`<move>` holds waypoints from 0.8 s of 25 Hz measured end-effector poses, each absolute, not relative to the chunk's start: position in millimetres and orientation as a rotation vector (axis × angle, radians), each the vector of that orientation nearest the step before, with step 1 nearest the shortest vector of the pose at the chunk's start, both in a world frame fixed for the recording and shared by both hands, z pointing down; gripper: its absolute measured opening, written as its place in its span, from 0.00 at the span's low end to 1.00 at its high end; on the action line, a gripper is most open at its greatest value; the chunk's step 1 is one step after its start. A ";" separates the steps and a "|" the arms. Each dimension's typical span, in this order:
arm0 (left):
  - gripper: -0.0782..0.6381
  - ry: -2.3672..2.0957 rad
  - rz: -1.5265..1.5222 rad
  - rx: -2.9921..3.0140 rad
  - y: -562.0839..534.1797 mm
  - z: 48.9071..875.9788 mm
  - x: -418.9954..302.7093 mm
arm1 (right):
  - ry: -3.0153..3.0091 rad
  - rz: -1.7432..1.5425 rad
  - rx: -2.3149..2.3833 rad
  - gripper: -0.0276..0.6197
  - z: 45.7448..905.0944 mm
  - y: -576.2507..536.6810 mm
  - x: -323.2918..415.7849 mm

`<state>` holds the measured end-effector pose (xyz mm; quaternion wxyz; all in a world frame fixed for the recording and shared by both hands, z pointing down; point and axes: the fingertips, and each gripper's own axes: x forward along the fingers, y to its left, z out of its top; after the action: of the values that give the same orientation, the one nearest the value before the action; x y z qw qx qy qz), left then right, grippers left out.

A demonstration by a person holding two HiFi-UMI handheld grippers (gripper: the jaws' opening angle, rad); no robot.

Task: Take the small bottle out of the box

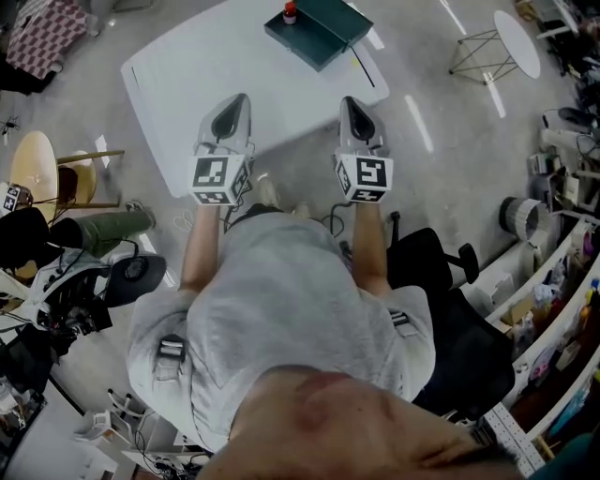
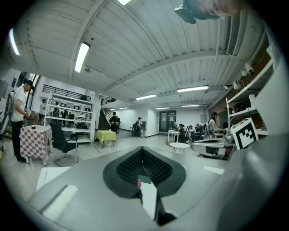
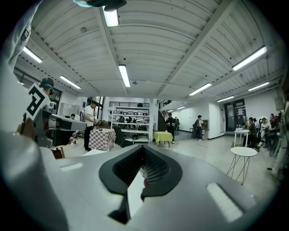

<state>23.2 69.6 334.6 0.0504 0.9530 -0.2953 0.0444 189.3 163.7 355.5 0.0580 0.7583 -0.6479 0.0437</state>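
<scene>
A dark green box lies at the far end of the white table. A small bottle with a red cap stands at the box's left end. Both grippers are held side by side over the table's near edge, pointing toward the box and well short of it. My left gripper is shut with nothing in it, and my right gripper is likewise shut and empty. In the left gripper view the gripper leaves only a thin slit between its closed jaws. The right gripper looks the same in its own view.
A round white side table stands to the right of the white table. A black office chair is close behind me on the right. A round wooden stool and cluttered gear stand at left, shelves at right. People stand far off.
</scene>
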 end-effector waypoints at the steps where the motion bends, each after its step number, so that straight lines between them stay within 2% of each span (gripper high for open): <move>1: 0.13 -0.886 0.131 2.904 62.2 334.4 24.1 | -1.956 0.130 2.304 0.05 355.0 157.4 188.3; 20: 0.13 -0.724 0.086 2.912 -4.5 345.7 45.6 | -1.863 0.156 2.335 0.05 363.4 92.9 186.6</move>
<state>45.6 -4.5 345.7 0.0698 0.9676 -0.2408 0.0287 186.6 92.9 363.4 0.0749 0.7784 -0.6211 0.0521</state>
